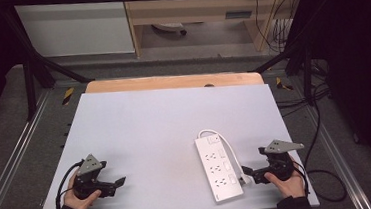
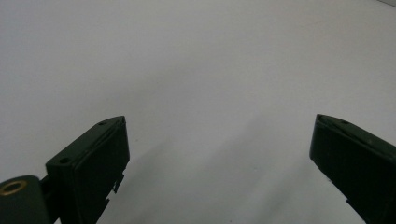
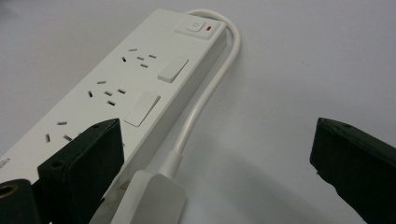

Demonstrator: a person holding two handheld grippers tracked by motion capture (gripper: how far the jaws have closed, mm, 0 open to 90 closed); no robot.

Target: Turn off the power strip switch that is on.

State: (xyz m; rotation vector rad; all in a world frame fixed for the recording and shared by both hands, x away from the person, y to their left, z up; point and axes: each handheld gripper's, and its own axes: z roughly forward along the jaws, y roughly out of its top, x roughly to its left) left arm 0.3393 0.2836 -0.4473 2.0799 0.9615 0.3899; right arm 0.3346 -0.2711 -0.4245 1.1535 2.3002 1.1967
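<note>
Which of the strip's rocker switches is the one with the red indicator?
The small end switch beside the cord's exit on the power strip; a red indicator sits beside it, while the larger rockers are plain white.

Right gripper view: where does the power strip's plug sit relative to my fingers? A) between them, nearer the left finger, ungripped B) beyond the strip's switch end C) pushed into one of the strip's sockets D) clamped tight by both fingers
A: the white plug lies on the table between the wide-open right gripper fingers, beside the power strip.
</note>
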